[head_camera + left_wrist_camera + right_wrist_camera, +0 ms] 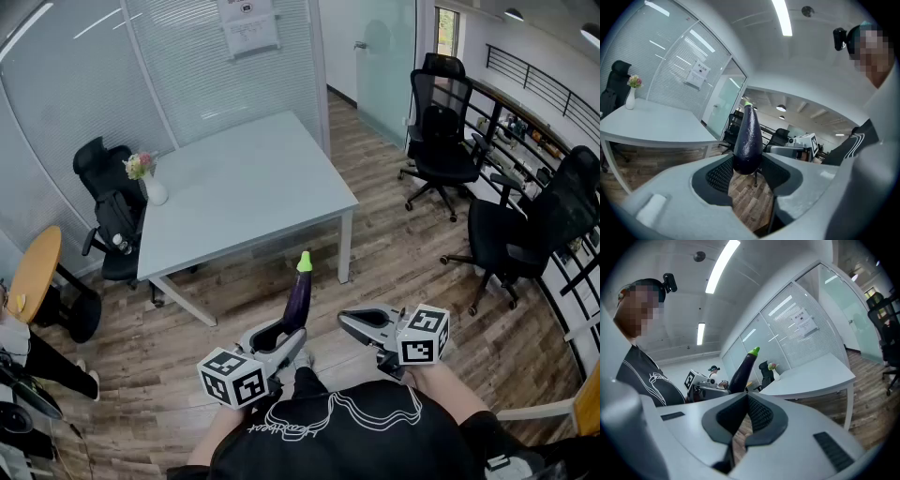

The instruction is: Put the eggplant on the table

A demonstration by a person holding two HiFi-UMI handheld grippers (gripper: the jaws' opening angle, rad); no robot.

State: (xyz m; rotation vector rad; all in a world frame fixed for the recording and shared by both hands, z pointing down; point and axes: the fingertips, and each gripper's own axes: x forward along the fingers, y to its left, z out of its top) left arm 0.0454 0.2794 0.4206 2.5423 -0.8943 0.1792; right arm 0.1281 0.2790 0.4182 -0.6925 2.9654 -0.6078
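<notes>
The eggplant (298, 298) stands nearly upright, green stem on top, with only its blunt lower end pinched between the jaws of the left hand-held gripper (284, 335). It is out over the floor (394, 272), well short of the desk (244, 187). The right hand-held gripper (345, 320) waits just to the right, jaws closed on nothing. With so much glossy length above such a low hold, I'd worry it tips or slides out on the way, and once laid down its round body may roll toward an edge. The pale desk is bare apart from a small vase of flowers (150, 183) at its far left corner. Black office chairs (441, 141) and a glass partition (206, 66) ring the room.
</notes>
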